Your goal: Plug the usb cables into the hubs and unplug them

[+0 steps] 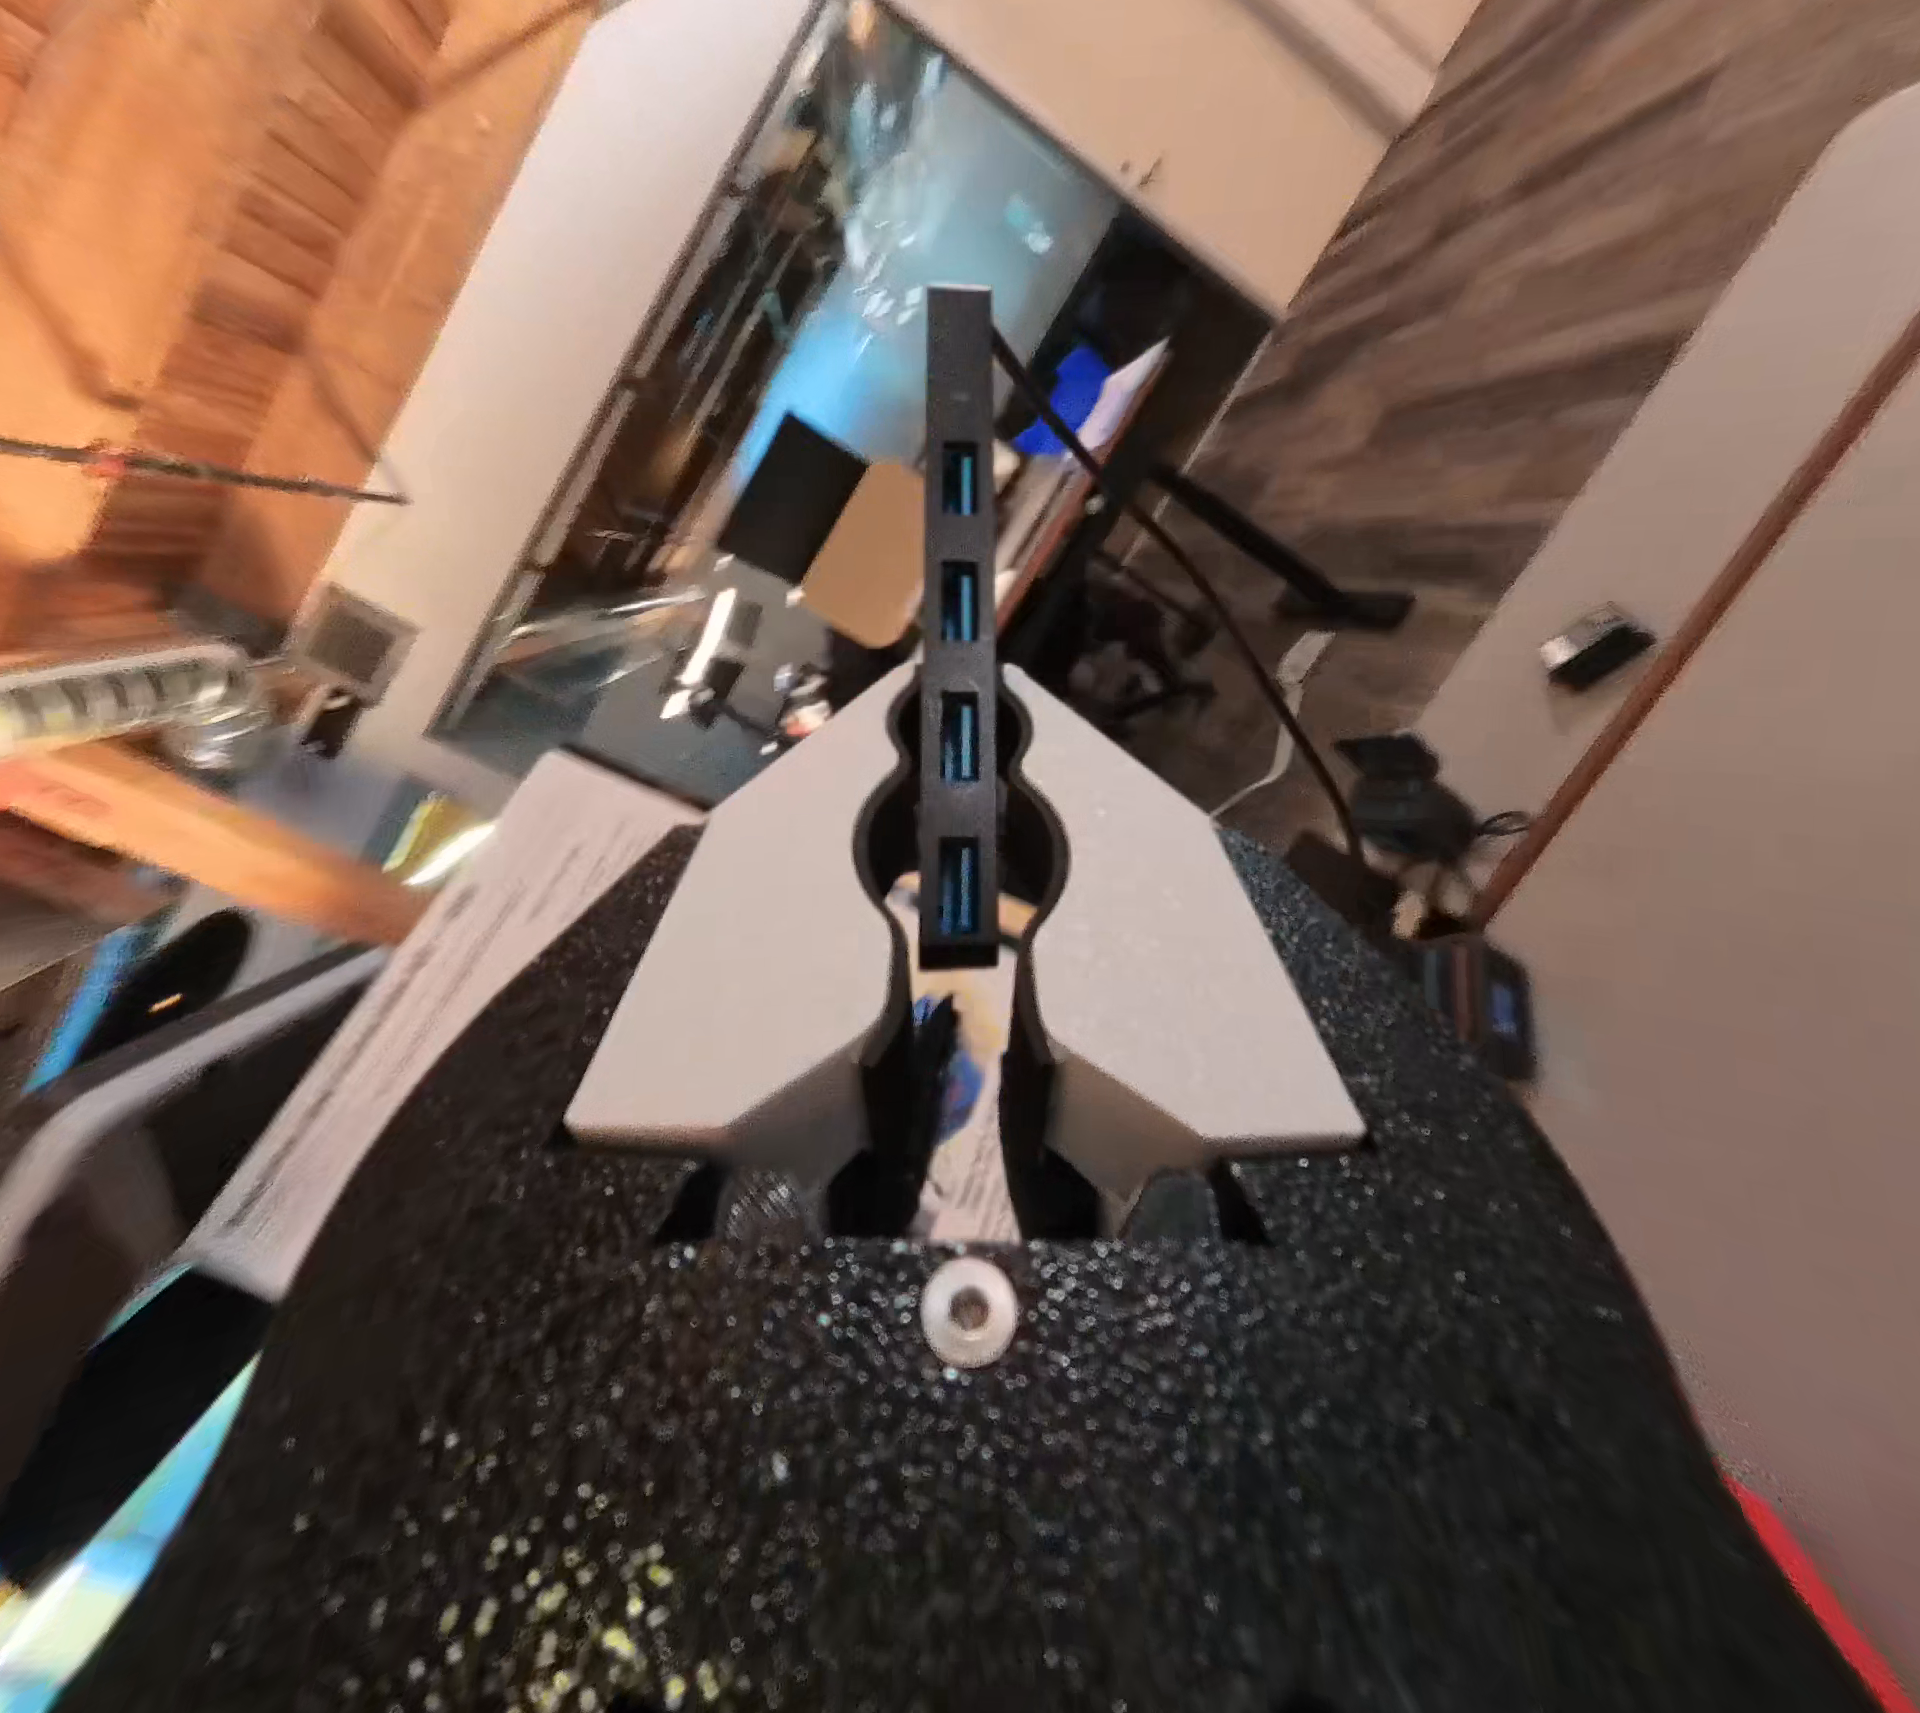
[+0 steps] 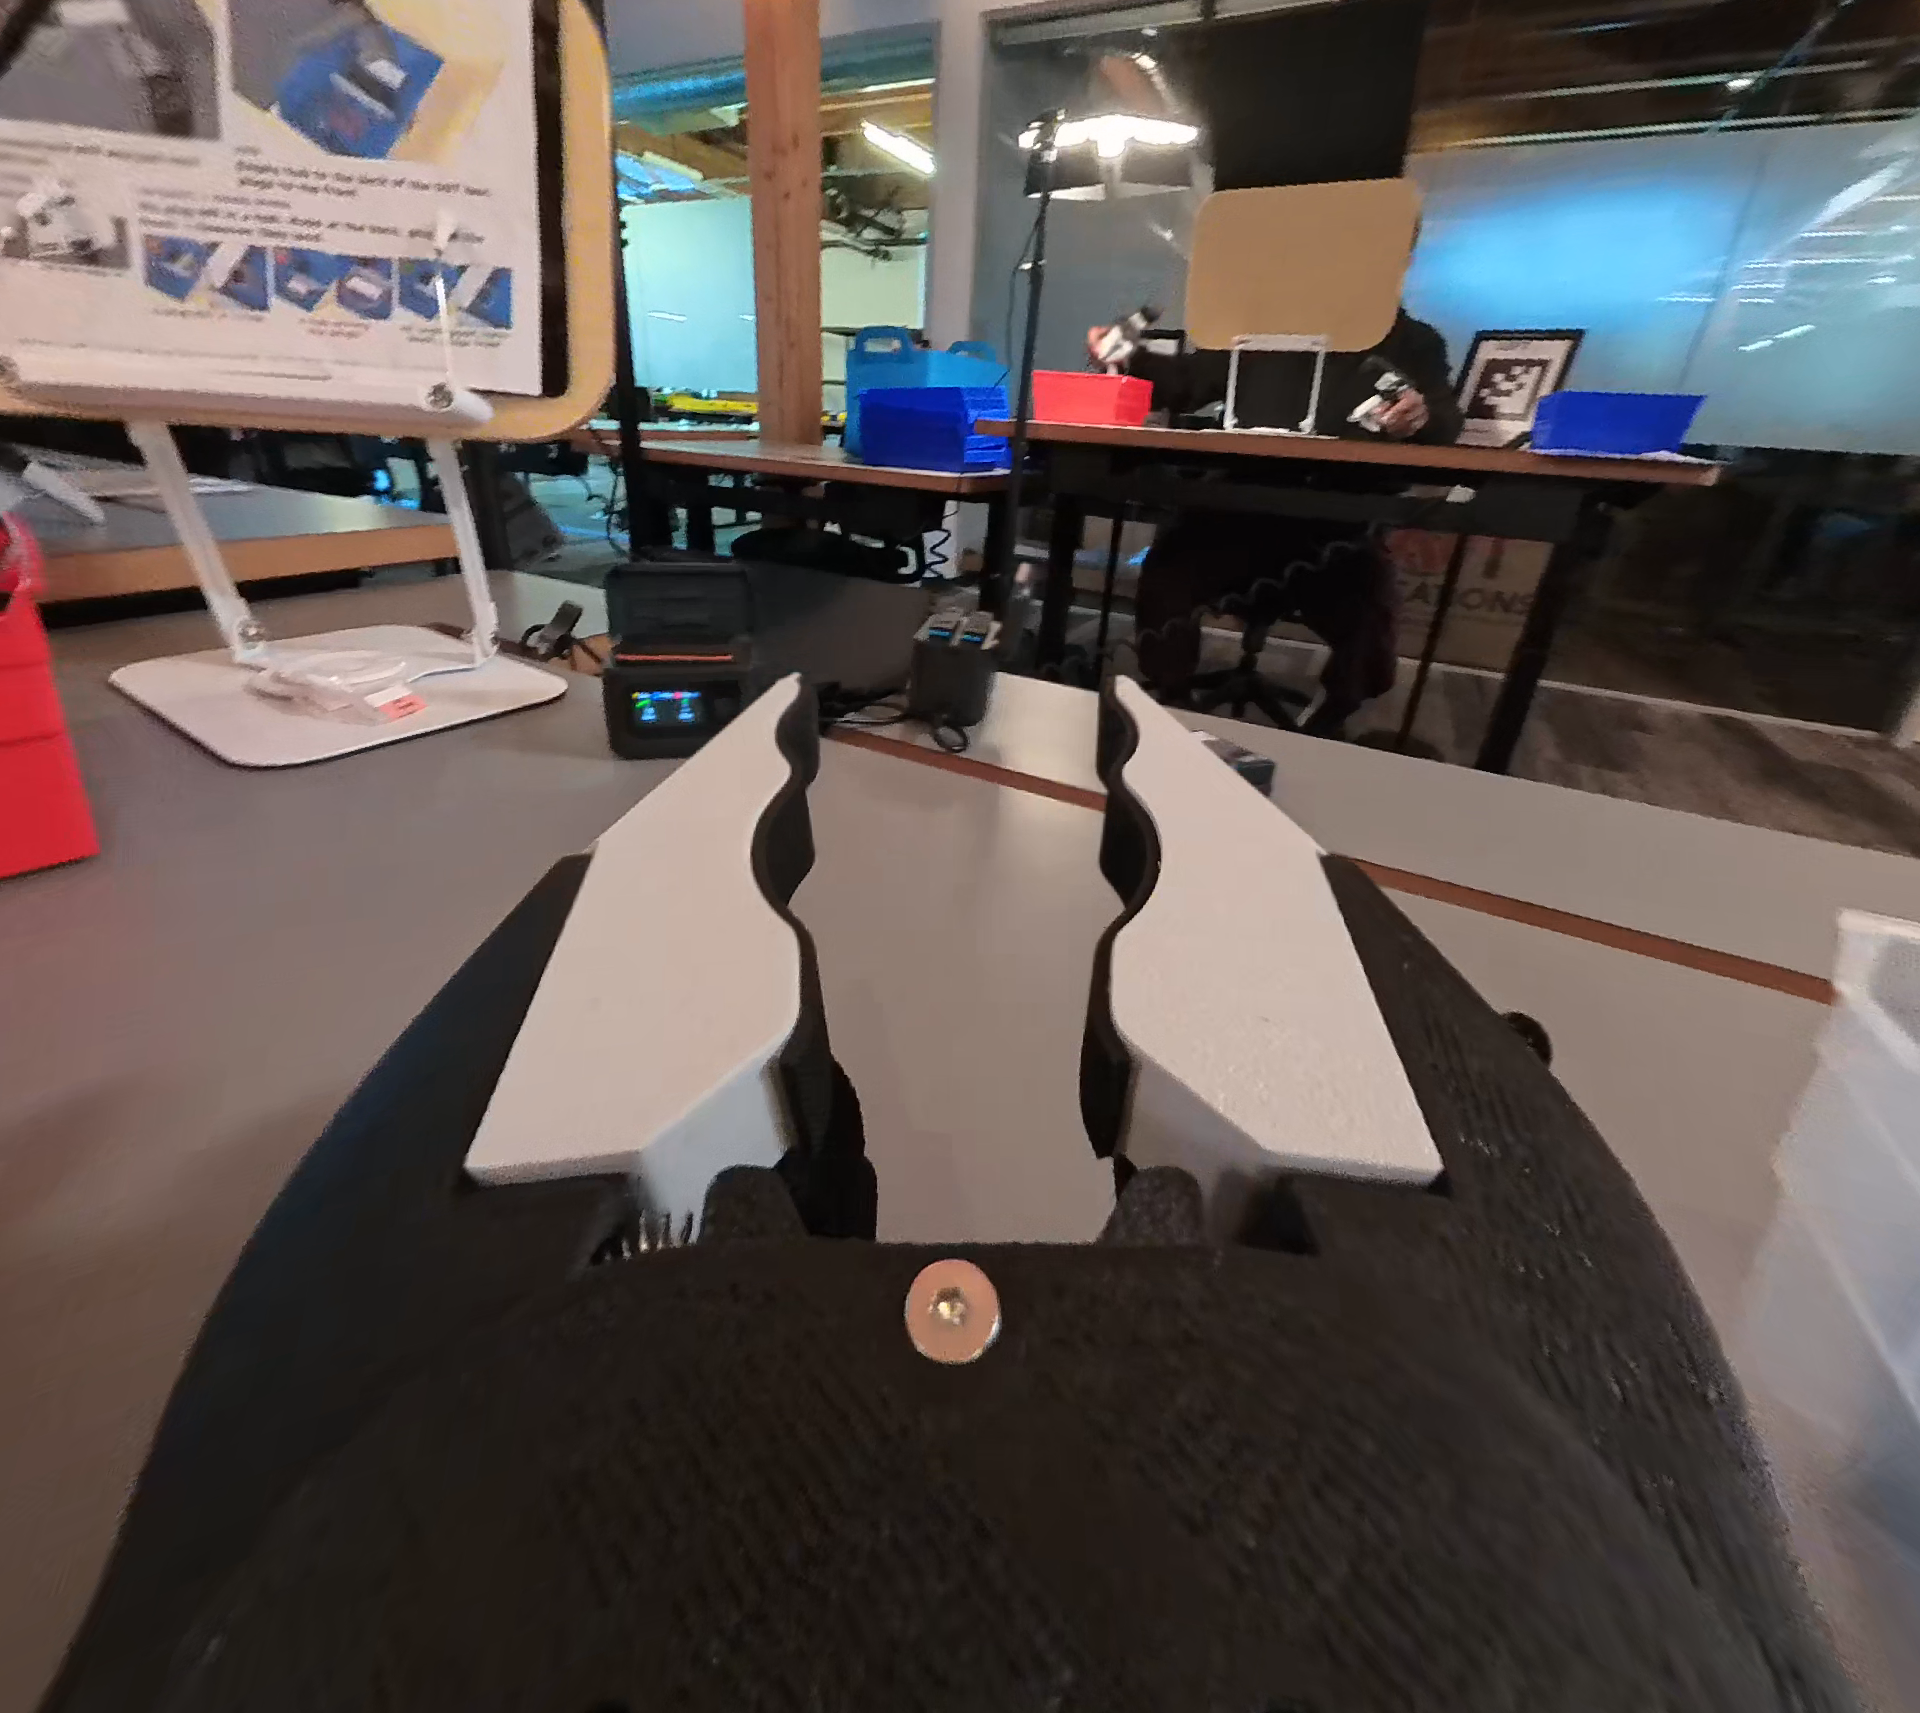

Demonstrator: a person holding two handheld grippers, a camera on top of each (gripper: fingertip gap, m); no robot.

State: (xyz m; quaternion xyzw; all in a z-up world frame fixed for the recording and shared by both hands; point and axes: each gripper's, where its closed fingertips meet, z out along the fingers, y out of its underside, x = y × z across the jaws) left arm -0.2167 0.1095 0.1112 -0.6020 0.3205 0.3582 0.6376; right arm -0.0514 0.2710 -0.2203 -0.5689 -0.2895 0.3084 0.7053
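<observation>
In the left wrist view, my left gripper [image 1: 961, 697] is shut on a slim black USB hub [image 1: 958, 520]. The hub stands on end between the fingers, its row of blue ports facing the camera, all empty. Its black cable [image 1: 1195, 562] trails off to the right and down. The hub is held up in the air and the view is tilted and blurred. In the right wrist view, my right gripper [image 2: 956, 707] is open and empty, just above the grey table [image 2: 312, 915]. No USB plug shows in either view.
On the table ahead of the right gripper stand a small black box with a lit screen [image 2: 675, 687], a black charger block [image 2: 956, 655] and a white stand with an instruction sheet [image 2: 343, 687]. A red bin [image 2: 31, 770] is at the left. A person sits at a far table [image 2: 1351, 458]. My right fingertips sit around 40 centimetres from my left ones.
</observation>
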